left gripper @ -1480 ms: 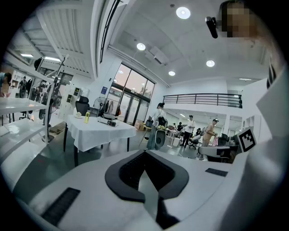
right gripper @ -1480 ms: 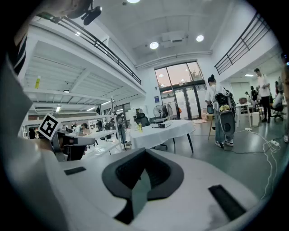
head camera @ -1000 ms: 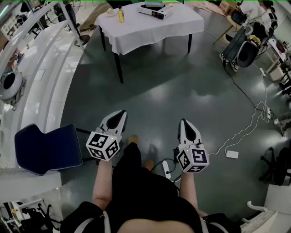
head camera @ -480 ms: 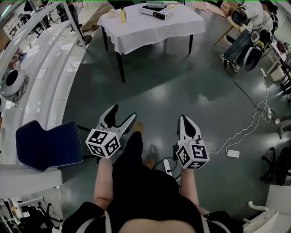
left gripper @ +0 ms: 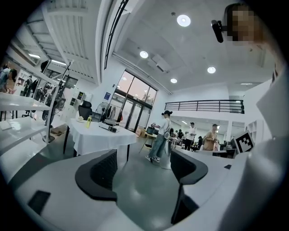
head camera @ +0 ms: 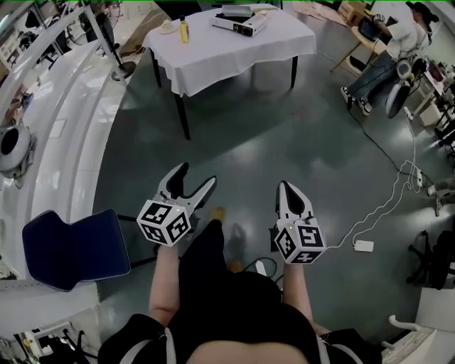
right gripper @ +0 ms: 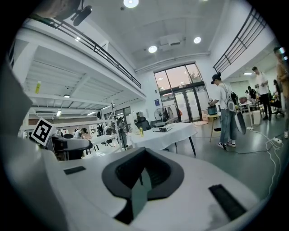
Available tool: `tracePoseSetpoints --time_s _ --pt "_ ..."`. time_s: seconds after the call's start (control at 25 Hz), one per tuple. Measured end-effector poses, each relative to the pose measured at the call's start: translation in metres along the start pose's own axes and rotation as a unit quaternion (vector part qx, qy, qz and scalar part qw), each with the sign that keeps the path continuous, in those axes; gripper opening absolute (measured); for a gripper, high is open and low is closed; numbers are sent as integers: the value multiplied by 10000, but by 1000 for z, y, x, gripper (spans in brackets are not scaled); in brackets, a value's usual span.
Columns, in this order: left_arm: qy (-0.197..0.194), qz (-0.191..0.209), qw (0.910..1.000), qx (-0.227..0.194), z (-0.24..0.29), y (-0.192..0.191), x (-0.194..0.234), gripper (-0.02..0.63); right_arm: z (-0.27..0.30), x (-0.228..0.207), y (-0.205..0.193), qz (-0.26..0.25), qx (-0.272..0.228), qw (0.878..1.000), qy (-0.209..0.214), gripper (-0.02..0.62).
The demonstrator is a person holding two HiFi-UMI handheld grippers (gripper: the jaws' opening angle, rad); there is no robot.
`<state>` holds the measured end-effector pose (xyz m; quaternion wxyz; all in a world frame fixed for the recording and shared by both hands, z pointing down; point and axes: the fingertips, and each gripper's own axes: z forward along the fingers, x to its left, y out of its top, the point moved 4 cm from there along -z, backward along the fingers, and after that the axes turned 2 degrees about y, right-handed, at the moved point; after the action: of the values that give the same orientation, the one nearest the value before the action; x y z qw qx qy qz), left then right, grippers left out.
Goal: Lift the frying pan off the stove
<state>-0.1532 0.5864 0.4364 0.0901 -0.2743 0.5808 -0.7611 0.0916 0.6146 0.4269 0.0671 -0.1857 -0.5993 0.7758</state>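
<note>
The left gripper point(head camera: 197, 175) is held low above the grey floor point(head camera: 284, 135). Its jaws have just been opened and are spread wide, and only floor is seen between them in the left gripper view. The right gripper point(head camera: 286, 186) is held beside it, apart from it, with its jaws brought together on nothing. Both are pointed toward a table point(head camera: 220, 50) draped in a white cloth, which stands well apart from them. On the table a yellow bottle point(head camera: 184, 28) and a flat grey-and-white appliance point(head camera: 242, 18) are seen. Whether that appliance is the stove cannot be told, and a frying pan cannot be made out in any view. A blue chair point(head camera: 71, 249) is set to the left of the left gripper. A small white box point(head camera: 362, 244) on a white cable is seen on the floor to the right of the right gripper.
</note>
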Motion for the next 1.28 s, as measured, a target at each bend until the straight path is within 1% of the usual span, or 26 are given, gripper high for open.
tracePoseSetpoints --time_s 0.36,0.52,0.72,1.04,1.28 --pt "-229 148 9996 18 86 57 71 377 110 -11 45 -112 -128 9997 -159 3" --pt "-327 129 9994 63 117 74 103 377 154 -8 59 -141 -154 9997 -125 3" --pt "-450 145 9989 62 153 92 138 377 202 -9 69 -153 -173 9995 -209 3" --pt "-600 172 9980 101 190 103 170 377 247 -12 72 -129 -160 9993 -313 3" --pt "-703 39 9970 324 185 88 173 377 256 -2 61 -56 47 9995 -300 3"
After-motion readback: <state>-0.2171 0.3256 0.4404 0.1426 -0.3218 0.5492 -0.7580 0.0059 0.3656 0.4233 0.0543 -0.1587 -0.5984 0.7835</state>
